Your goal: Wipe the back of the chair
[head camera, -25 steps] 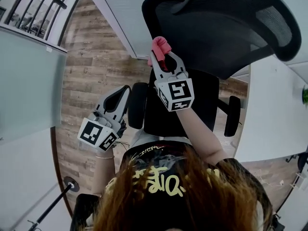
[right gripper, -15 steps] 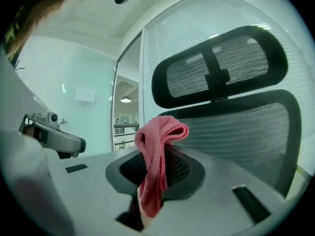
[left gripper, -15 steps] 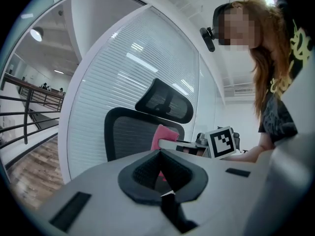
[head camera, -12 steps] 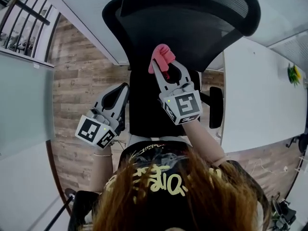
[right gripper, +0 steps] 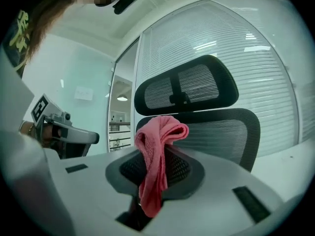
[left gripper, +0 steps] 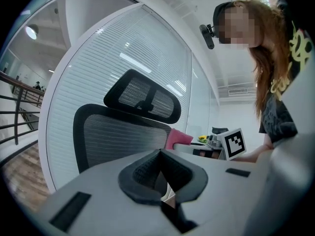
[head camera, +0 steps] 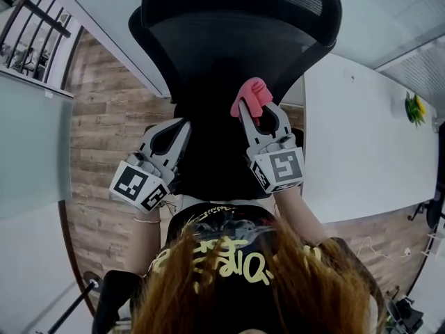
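The person is holding the right gripper [head camera: 260, 114] up against the lower right part of the black mesh office chair's backrest [head camera: 229, 44], and its jaws are clamping tight on a pink cloth [head camera: 252, 94]. In the right gripper view the cloth [right gripper: 158, 146] is bunching above the gripper [right gripper: 155, 167] in a folded loop, and its tail is hanging down between the dark ribbed pads. Behind it are the backrest [right gripper: 224, 129] and the mesh headrest [right gripper: 189, 90]. Whether the cloth is actually pressing on the mesh cannot be told from any view. The left gripper [head camera: 174, 126] is hanging lower, at the left of the chair's seat [head camera: 208, 158], and it is pointing toward the backrest without touching it. Its own view shows the jaws of this gripper [left gripper: 160, 157] meeting at the tips, with nothing caught between them. The same view is showing the backrest [left gripper: 113, 136], the headrest [left gripper: 142, 97] and the cloth [left gripper: 178, 137] peeking out at the backrest's right edge. A white table [head camera: 361, 138] is standing to the right of the chair, and wood plank flooring [head camera: 104, 124] is showing on the left.
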